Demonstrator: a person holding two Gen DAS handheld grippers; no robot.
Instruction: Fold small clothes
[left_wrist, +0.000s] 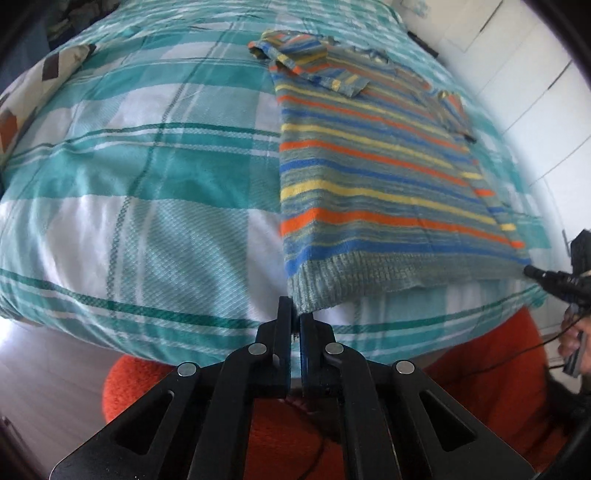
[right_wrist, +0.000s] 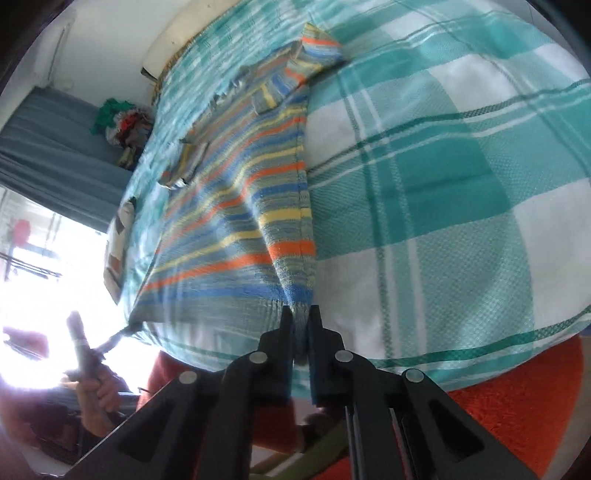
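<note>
Striped sweater (left_wrist: 373, 177) lies flat on bed (left_wrist: 147, 177), sleeves already folded in across chest. Left tool (left_wrist: 296, 314) nearly closed, pinching hem corner at one side; right tool (right_wrist: 300, 317) likewise clamped on other hem corner. Step in hand: bottom fold. Next: lift both corners evenly, carry hem toward collar, keep edges level.

My left wrist view looks low and close from the bed's (left_wrist: 147, 177) near edge; my right view is rolled sideways. Both share the striped sweater (left_wrist: 369, 166).
</note>
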